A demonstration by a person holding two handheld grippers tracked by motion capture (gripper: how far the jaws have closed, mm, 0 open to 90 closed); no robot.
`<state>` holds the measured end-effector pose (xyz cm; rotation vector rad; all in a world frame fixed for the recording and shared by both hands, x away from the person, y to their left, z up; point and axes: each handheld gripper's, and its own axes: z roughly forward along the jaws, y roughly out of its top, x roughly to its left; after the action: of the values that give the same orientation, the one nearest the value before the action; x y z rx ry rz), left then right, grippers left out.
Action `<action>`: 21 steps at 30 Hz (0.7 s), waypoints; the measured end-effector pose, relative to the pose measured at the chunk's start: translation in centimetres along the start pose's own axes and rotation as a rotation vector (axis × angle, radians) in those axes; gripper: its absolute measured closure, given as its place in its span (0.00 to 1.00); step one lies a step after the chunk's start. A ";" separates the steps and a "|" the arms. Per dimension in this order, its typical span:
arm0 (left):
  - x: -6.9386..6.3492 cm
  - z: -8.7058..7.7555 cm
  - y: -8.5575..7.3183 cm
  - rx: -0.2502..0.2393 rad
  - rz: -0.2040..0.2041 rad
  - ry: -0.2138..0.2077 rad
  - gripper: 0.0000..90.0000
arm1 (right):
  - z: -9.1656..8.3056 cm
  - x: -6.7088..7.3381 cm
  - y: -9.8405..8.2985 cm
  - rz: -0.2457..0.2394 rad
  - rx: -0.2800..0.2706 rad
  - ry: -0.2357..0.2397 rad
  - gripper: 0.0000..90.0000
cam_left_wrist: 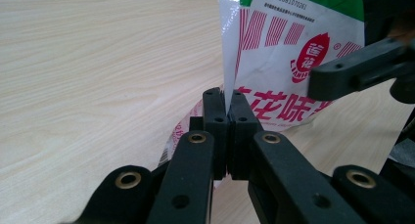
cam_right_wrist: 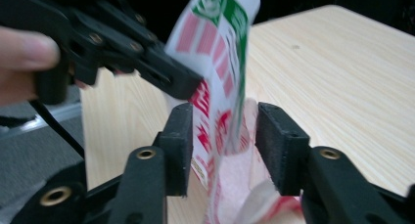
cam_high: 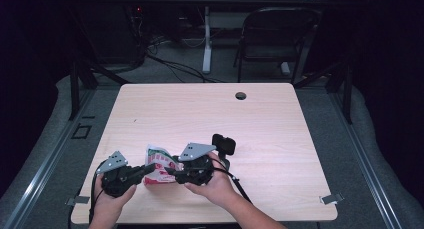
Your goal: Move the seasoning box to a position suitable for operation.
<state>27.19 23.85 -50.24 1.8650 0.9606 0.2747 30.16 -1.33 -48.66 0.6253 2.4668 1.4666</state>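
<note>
We hold our left hand-held gripper (cam_high: 150,168) low at the near edge, its jaws pressed together on the packet (cam_high: 160,164). Our right hand-held gripper (cam_high: 169,172) faces it from the right, jaws apart around the packet, pads not pressing.
</note>
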 end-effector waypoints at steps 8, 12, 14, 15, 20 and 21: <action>0.1 0.1 0.0 -0.008 -0.013 -0.005 0.99 | 0.7 -0.5 -0.4 0.034 0.046 0.003 0.79; 0.1 0.2 0.0 -0.007 -0.011 -0.006 0.99 | 0.8 -0.7 -0.4 0.041 0.057 0.011 0.84; 0.1 0.2 -0.1 -0.004 -0.010 -0.011 0.99 | 0.8 -0.8 -0.4 0.050 0.069 0.025 0.90; 0.1 0.2 -0.1 0.007 -0.001 -0.018 0.98 | 0.9 -0.9 -0.4 0.057 0.082 0.039 0.96; 0.1 0.1 -0.1 -0.001 0.003 -0.016 0.95 | 0.9 -1.1 -0.3 0.064 0.094 0.047 0.99; 0.2 0.1 -0.1 -0.014 -0.002 -0.007 0.93 | 0.9 -1.2 -0.3 0.073 0.089 0.049 1.00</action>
<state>27.29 23.93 -50.41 1.8515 0.9532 0.2727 31.53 -1.28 -49.41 0.7125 2.5847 1.4196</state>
